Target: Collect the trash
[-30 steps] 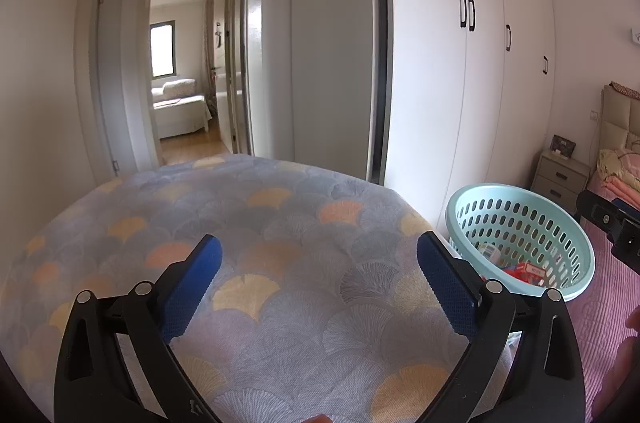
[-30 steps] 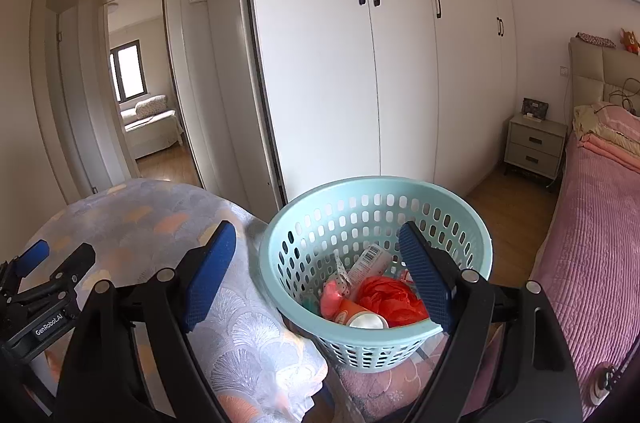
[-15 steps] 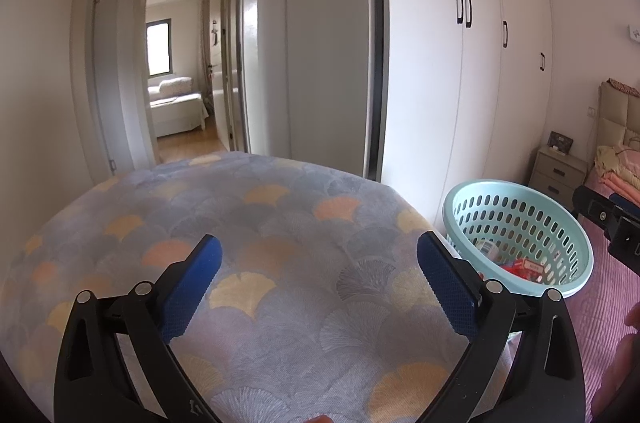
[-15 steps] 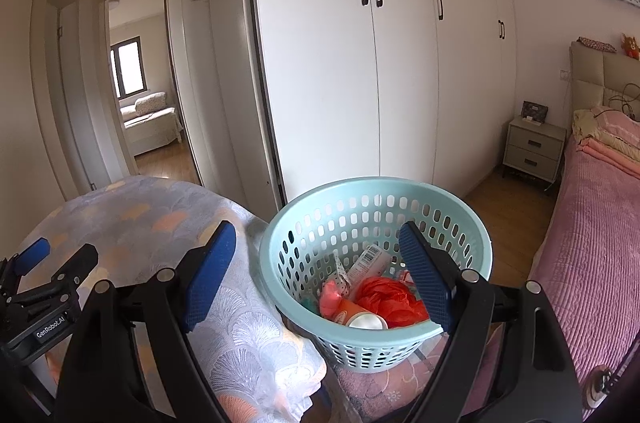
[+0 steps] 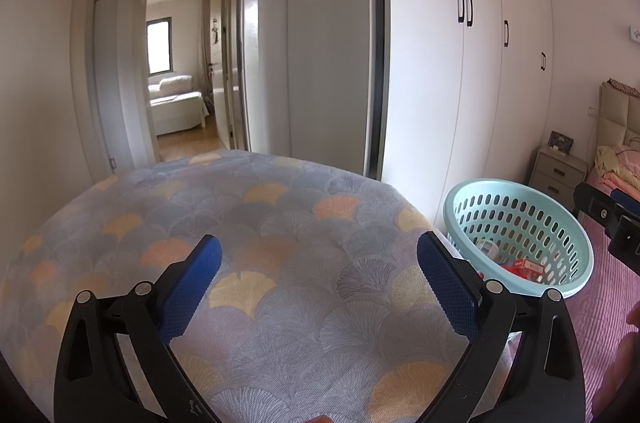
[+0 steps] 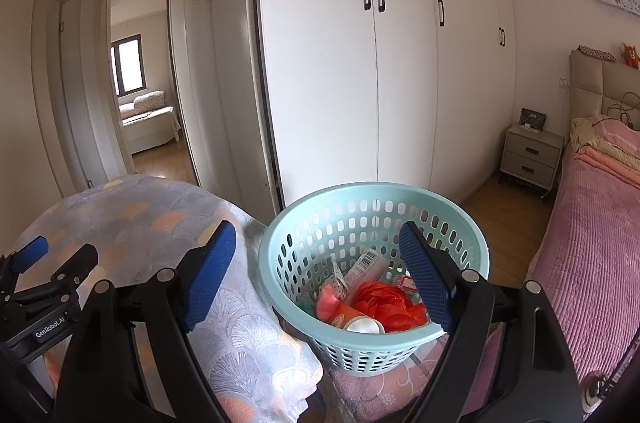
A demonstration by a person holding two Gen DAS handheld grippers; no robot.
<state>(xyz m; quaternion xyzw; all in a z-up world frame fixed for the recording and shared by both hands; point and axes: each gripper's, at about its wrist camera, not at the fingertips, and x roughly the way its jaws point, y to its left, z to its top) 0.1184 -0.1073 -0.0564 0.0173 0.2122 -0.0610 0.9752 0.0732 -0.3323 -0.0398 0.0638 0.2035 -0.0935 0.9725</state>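
Your trash already sits in the mint basket point(image 6: 374, 219), a red bag point(image 6: 390, 305) and a bottle point(image 6: 366, 265) among it, just beside the fan-patterned cover point(image 5: 280, 223); no litter shows on that cover; your left gripper point(image 5: 318, 281) and right gripper point(image 6: 316, 273) both gape apart, holding nothing; collecting looks nearly done.

Bed w/ fan-print quilt and pink blanket, basket on top

Fan-print quilt point(image 6: 132, 219) (grey-blue w/ orange & yellow fans) covers the left part, bare on top. Mint basket point(image 6: 280, 287) sits just beside it on a pink flowered blanket point(image 6: 384, 389). A second bed w/ pink spread point(image 6: 592, 247) is at right; wood floor point(image 6: 504, 207) between.
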